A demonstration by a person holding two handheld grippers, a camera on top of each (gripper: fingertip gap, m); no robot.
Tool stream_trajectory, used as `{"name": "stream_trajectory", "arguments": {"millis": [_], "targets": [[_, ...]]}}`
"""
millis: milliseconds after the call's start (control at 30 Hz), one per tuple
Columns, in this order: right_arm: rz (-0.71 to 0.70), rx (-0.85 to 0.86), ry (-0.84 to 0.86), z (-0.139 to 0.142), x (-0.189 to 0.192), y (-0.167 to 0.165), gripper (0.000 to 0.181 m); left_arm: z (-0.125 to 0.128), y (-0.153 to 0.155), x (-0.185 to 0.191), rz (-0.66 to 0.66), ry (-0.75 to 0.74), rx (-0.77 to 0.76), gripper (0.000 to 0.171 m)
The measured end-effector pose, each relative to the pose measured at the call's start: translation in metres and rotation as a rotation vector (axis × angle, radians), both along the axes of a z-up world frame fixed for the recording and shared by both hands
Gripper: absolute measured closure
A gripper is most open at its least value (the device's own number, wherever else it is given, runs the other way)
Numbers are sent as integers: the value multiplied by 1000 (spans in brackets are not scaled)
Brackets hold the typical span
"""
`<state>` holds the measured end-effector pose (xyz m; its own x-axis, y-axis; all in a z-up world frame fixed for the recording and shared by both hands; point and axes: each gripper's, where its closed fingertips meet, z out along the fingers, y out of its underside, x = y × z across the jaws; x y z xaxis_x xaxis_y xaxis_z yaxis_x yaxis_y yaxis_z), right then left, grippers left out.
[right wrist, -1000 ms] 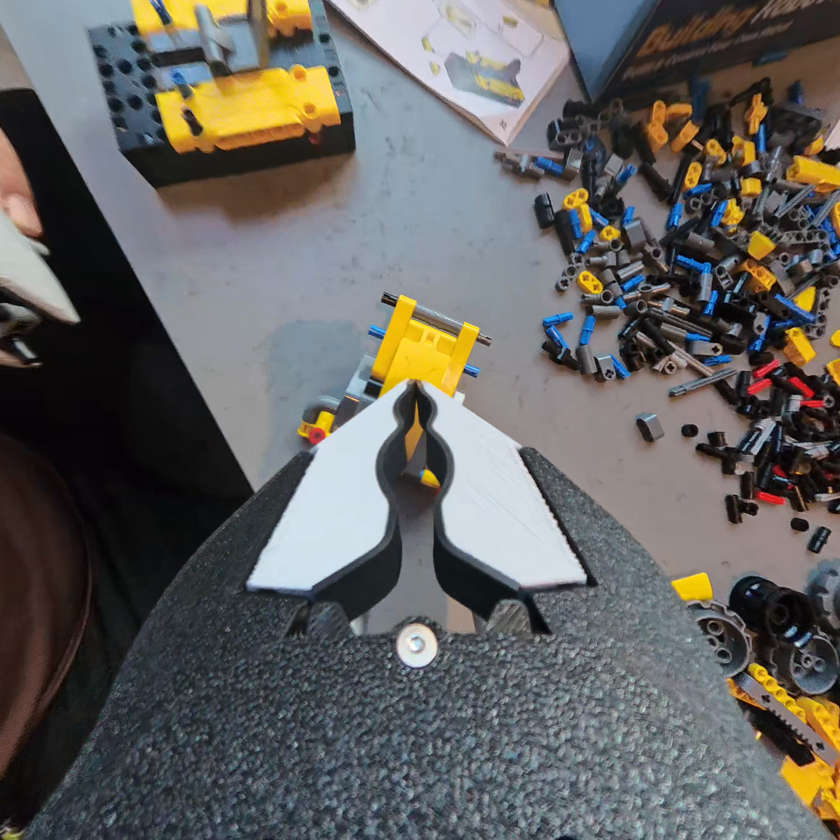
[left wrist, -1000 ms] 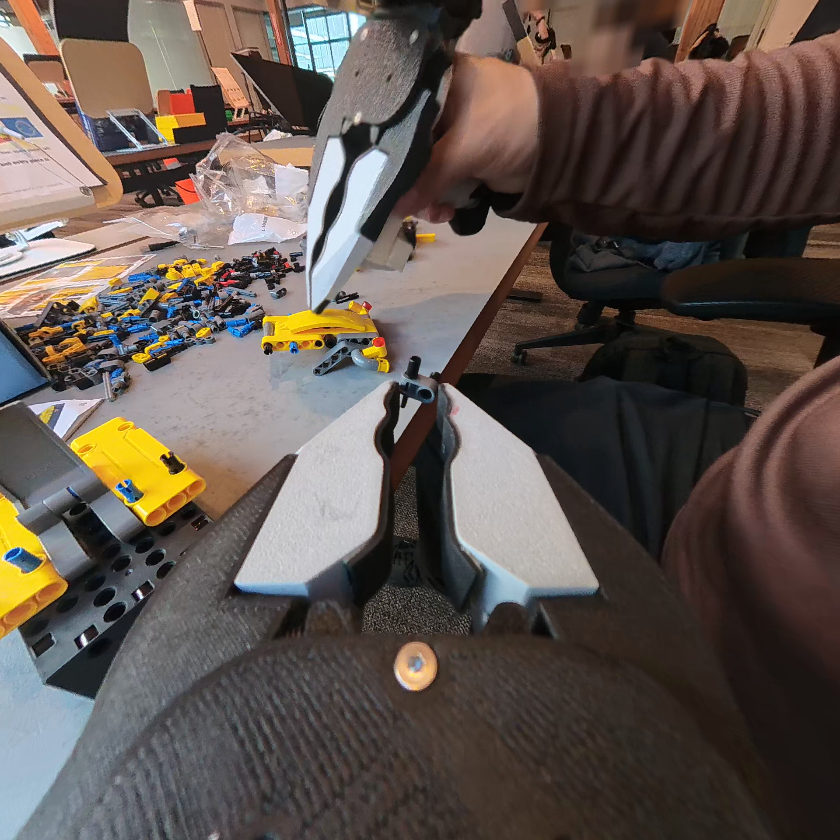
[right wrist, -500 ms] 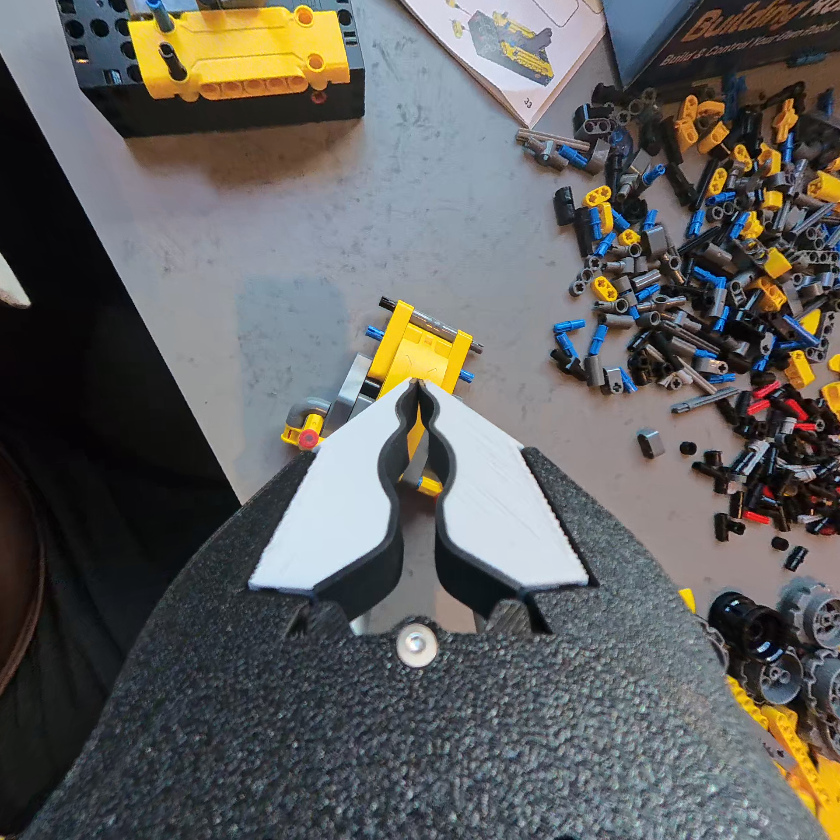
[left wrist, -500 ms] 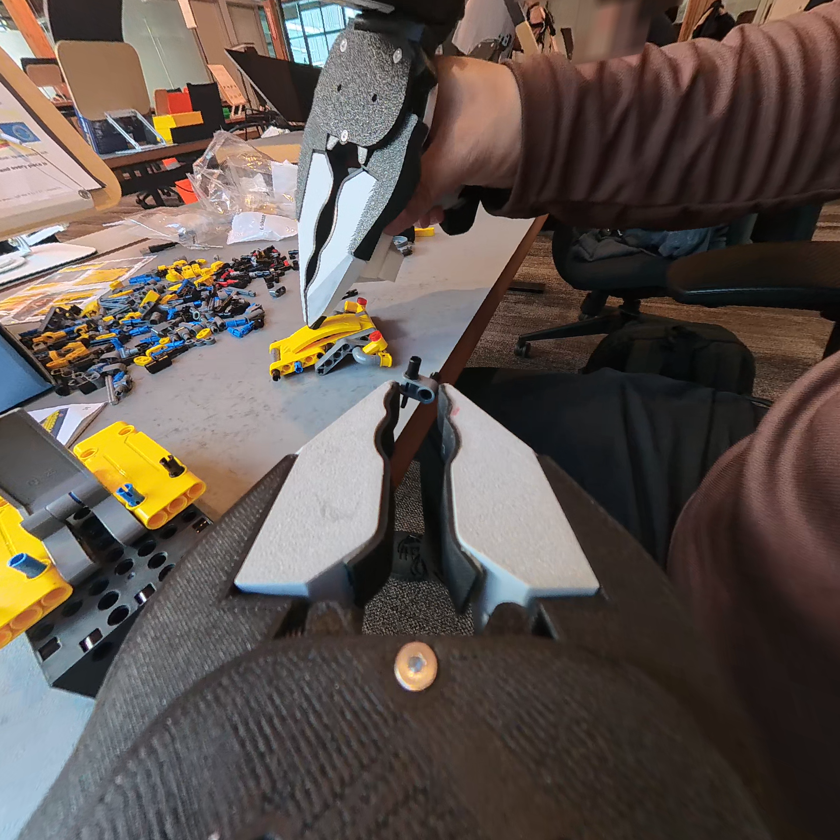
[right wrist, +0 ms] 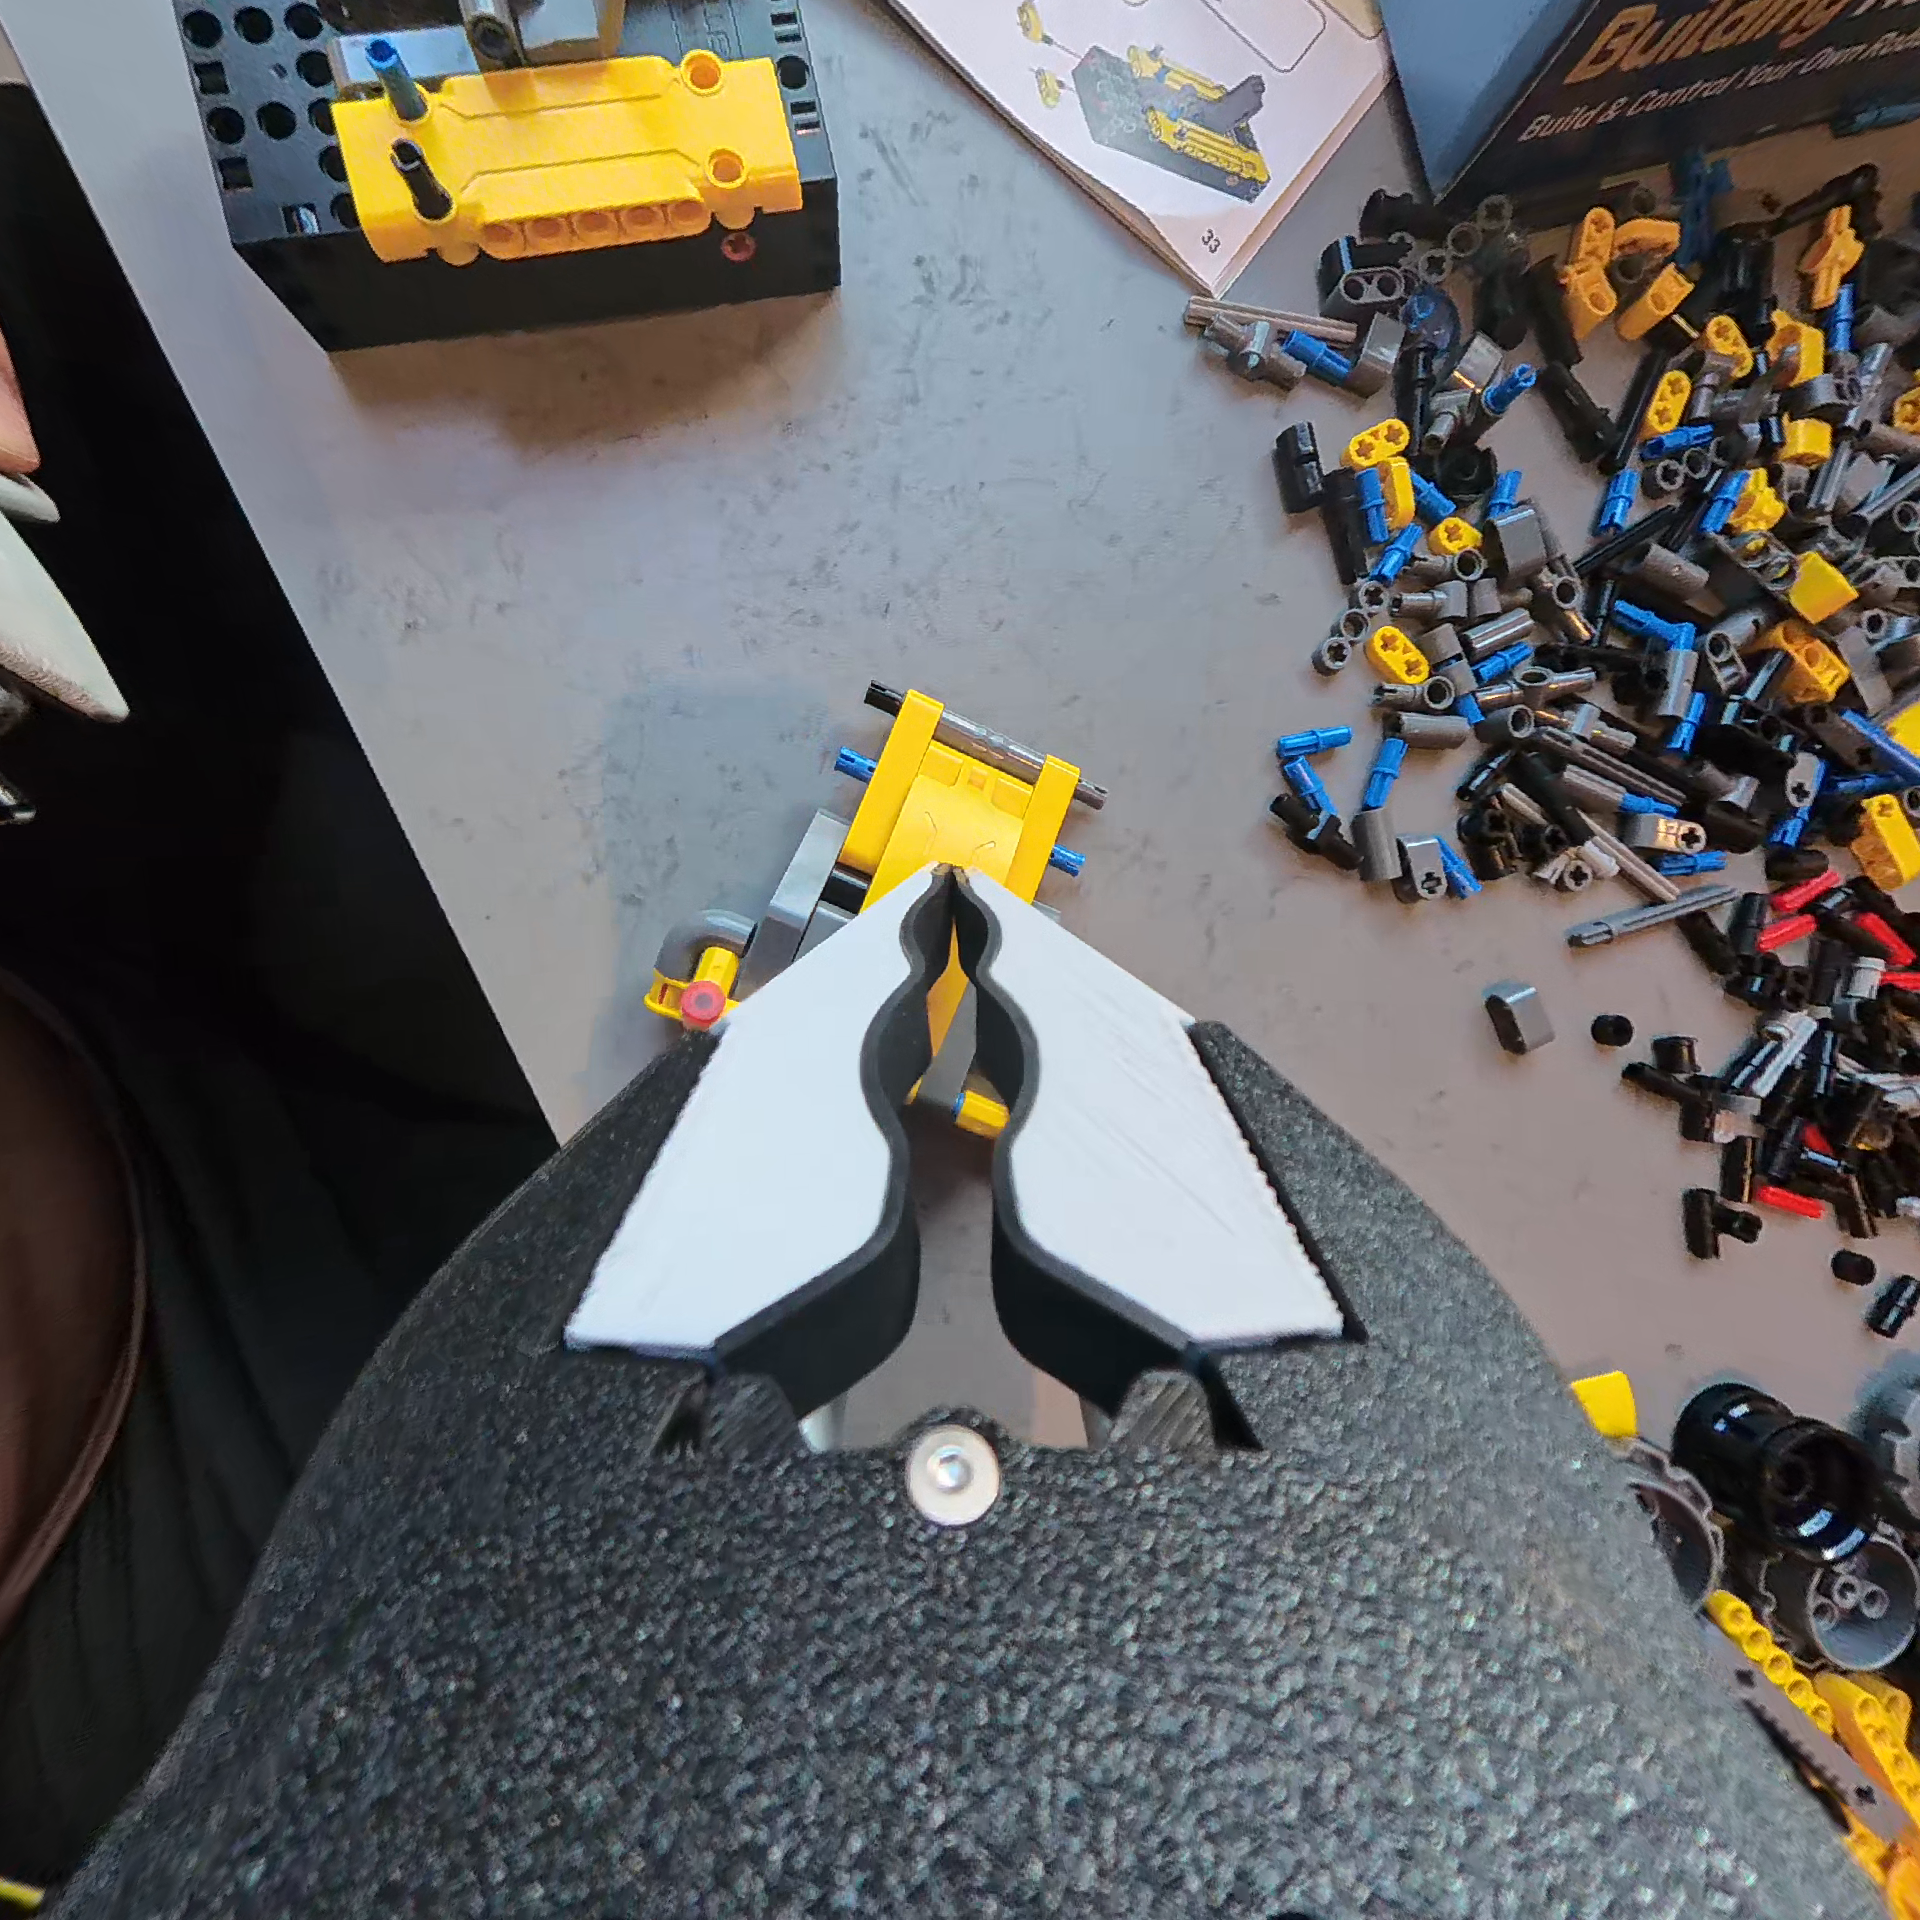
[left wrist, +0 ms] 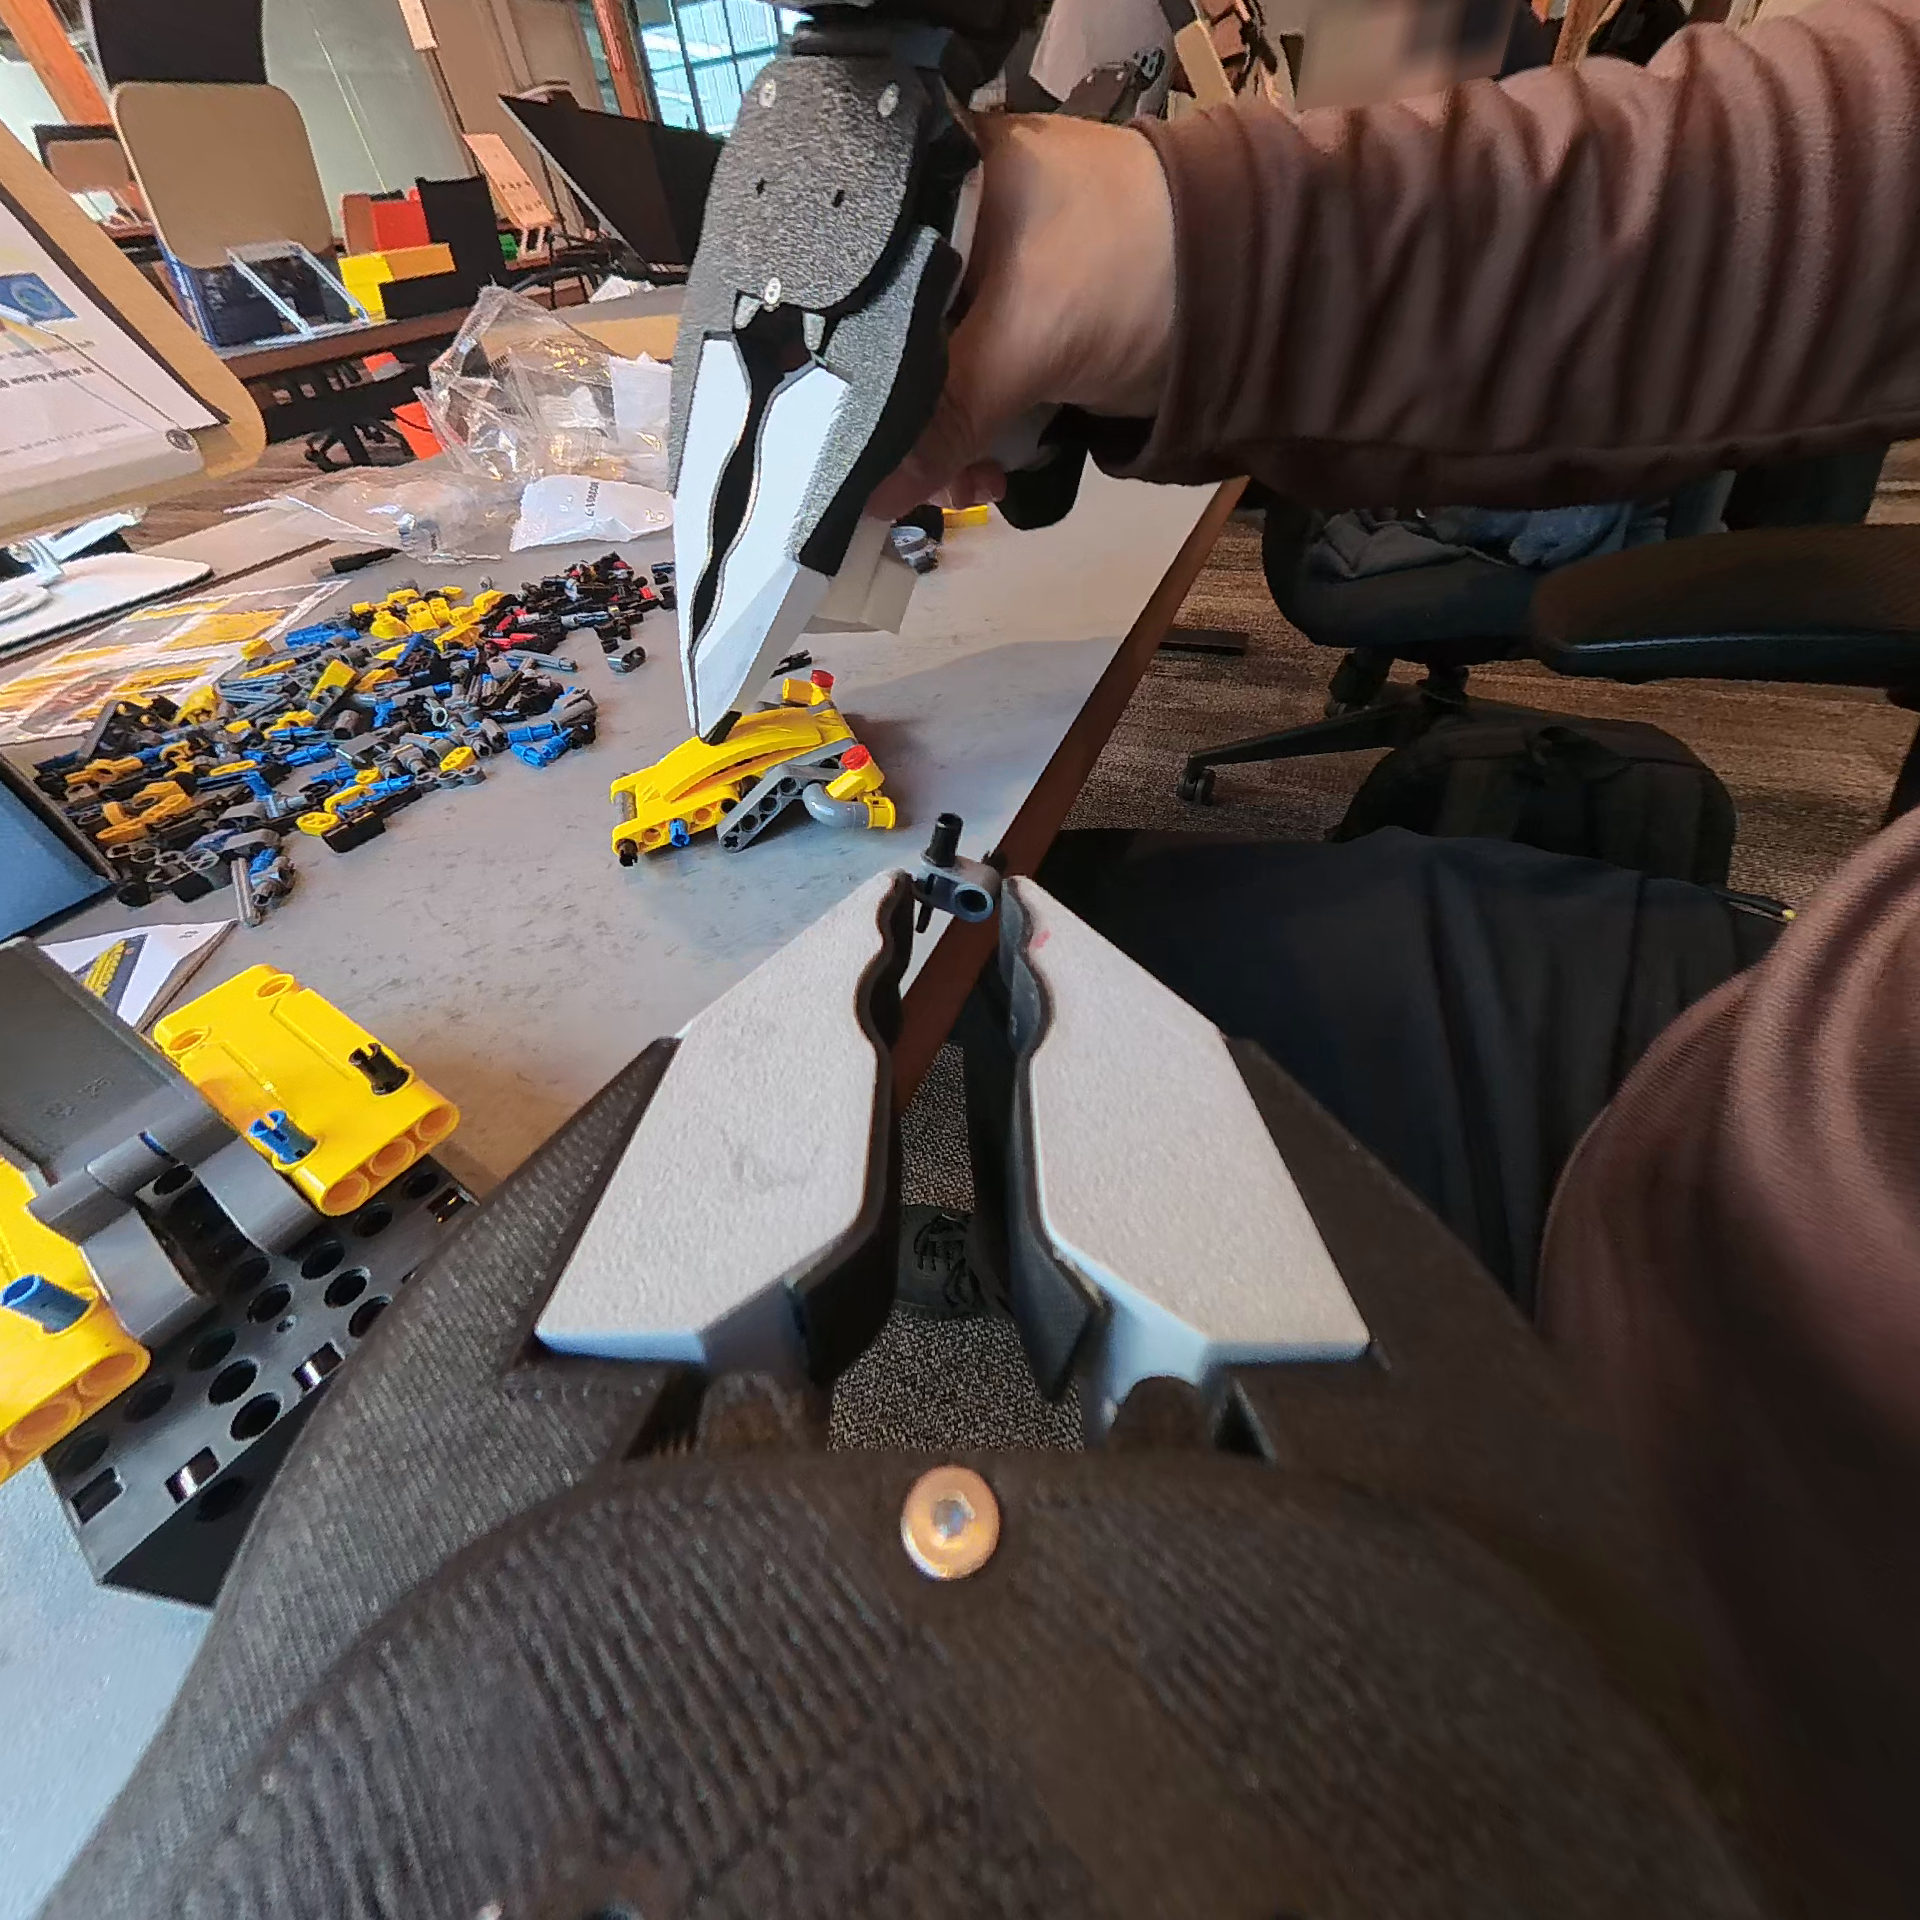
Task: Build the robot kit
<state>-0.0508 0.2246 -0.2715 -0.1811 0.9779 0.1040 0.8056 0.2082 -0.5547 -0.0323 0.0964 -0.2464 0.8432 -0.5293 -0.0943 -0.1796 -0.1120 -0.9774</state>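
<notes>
Tongs on the left (left wrist: 956, 891) are clenched on a small grey connector with a black pin (left wrist: 954, 873), held off the bench (left wrist: 499, 935) edge. Right tongs (right wrist: 951, 875) are pressed together on the yellow subassembly (right wrist: 966, 790), pinning it flat.

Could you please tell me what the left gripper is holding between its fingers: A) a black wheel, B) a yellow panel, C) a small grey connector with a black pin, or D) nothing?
C: in the left wrist view the left gripper pinches a small grey connector with a black pin at its tips, past the table edge.
</notes>
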Motion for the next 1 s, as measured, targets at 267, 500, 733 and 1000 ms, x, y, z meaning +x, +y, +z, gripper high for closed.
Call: {"name": "stream_trajectory", "arguments": {"millis": [267, 500, 733, 1000], "targets": [[10, 8, -16, 0, 0, 0, 181, 0, 0, 0, 1, 9, 1, 157], [6, 13, -8, -1, 0, 0, 181, -1, 0, 1, -1, 15, 1, 157], [13, 31, -9, -1, -1, 0, 181, -2, 0, 0, 2, 14, -2, 157], [22, 15, 1, -1, -1, -1, 181, -5, 2, -8, 23, -26, -36, 157]]}}
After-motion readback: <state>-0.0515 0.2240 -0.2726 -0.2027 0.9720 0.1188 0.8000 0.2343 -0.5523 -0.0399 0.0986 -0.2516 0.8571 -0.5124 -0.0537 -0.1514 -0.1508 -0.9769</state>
